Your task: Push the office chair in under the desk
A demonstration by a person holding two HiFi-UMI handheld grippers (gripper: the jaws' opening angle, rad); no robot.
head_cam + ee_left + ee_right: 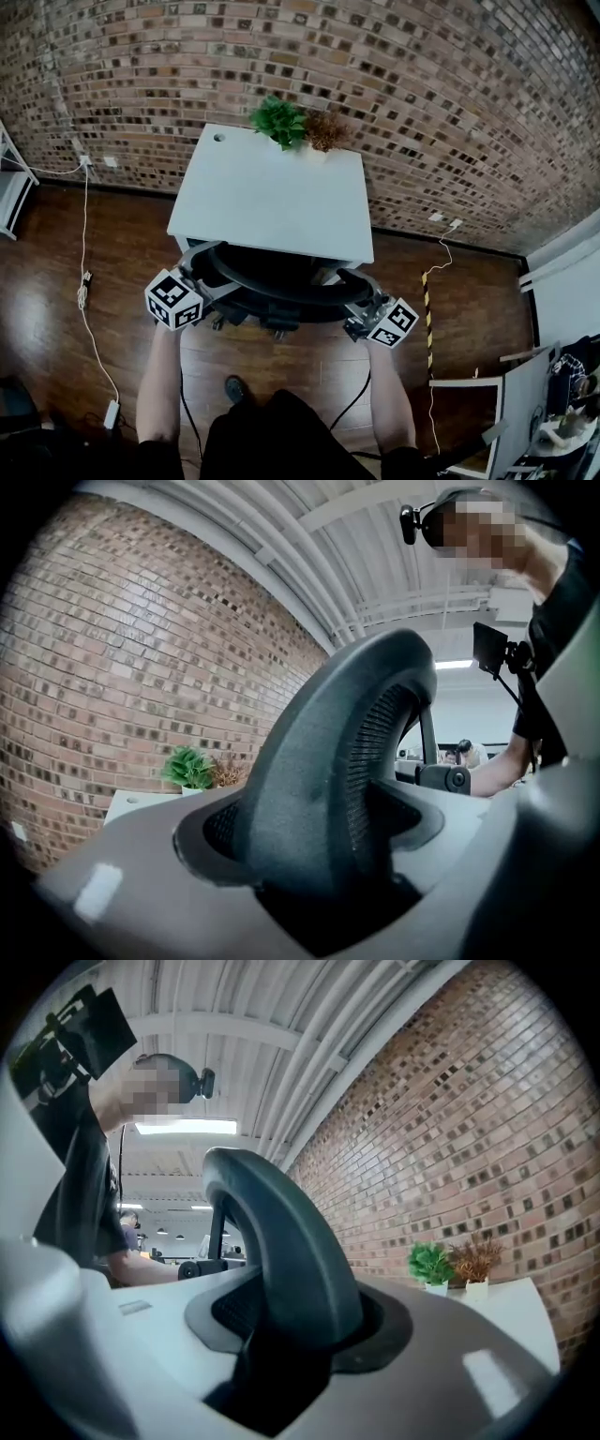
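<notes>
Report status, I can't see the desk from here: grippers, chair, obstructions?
Left hand-held gripper and right hand-held gripper shut on chair. Chair back at desk front edge. Nothing seen blocking.

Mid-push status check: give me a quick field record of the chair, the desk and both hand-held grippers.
desk: white, against brick wall, two plants at far edge
backrest: curved, at desk's near edge; seat not visible
left hand-held gripper: shut on backrest's left end
right hand-held gripper: shut on backrest's right end
</notes>
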